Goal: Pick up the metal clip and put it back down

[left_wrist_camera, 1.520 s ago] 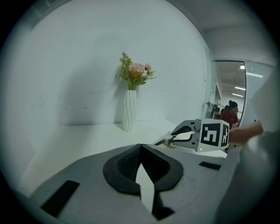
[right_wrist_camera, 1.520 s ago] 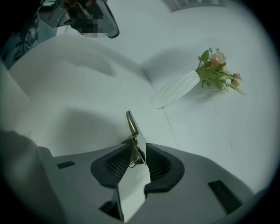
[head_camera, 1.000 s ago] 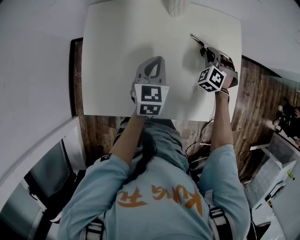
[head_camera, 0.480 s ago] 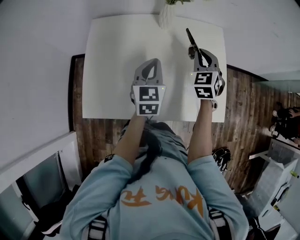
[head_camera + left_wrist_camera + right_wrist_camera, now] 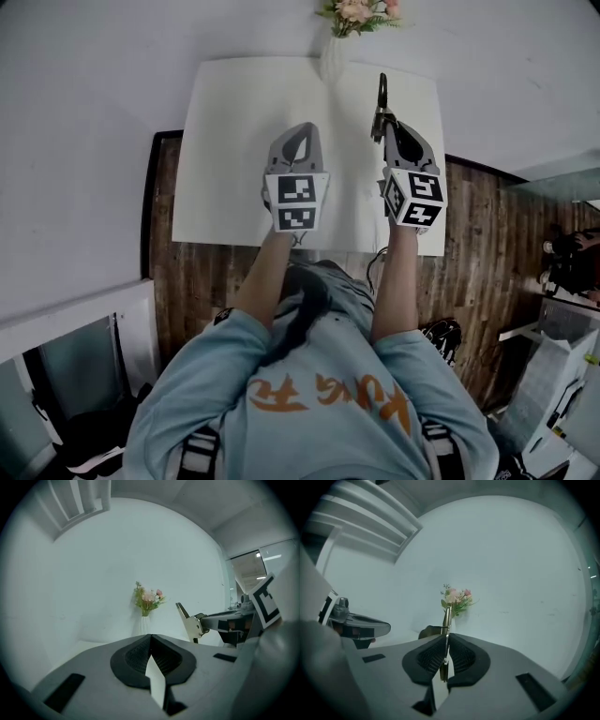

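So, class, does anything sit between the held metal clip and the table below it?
Nothing visible does. The right gripper holds the metal clip over bare table; the vase stands off at the far edge.

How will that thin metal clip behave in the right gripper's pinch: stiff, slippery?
Probably stiff: the thin metal clip sticks straight out from the right gripper without sagging. Likely light: a pinch on one end carries it. Smooth metal could pivot between the ribbed pads, so set it down gently.
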Action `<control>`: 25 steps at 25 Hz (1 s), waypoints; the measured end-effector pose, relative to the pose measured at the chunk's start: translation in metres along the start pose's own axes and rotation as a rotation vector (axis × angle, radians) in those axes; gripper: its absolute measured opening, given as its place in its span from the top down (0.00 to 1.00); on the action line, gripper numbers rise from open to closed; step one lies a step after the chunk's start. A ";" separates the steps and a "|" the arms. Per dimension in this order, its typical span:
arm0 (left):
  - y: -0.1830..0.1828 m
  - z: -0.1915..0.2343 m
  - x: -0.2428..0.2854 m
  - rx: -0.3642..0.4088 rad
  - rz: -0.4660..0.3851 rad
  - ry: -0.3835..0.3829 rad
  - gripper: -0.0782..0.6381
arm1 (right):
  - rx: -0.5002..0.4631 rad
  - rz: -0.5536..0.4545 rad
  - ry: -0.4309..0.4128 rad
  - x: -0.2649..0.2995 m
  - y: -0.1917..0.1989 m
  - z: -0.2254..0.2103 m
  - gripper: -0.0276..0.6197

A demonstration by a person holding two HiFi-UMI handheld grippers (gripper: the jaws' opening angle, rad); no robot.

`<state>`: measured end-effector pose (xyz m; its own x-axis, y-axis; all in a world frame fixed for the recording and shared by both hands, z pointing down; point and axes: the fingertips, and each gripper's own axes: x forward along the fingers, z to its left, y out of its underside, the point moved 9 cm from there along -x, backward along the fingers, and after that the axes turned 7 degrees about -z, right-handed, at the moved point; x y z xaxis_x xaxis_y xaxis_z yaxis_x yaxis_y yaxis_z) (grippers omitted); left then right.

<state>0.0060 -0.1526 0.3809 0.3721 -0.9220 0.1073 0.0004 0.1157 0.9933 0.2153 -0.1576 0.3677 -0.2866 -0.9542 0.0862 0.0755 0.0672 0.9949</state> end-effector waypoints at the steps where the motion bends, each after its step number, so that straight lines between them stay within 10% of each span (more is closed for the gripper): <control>1: -0.001 0.000 -0.002 0.005 -0.001 -0.002 0.86 | 0.002 -0.009 -0.004 -0.001 -0.002 0.000 0.91; 18: 0.010 0.014 -0.007 0.053 0.060 0.001 0.86 | 0.012 0.004 -0.044 0.009 0.005 0.016 0.91; 25: 0.028 0.040 -0.010 0.017 0.111 -0.061 0.86 | -0.189 0.110 -0.134 0.035 0.019 0.048 0.91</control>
<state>-0.0347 -0.1546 0.4091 0.3114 -0.9248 0.2187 -0.0538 0.2126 0.9757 0.1612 -0.1758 0.3918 -0.3895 -0.8962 0.2124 0.2867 0.1012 0.9527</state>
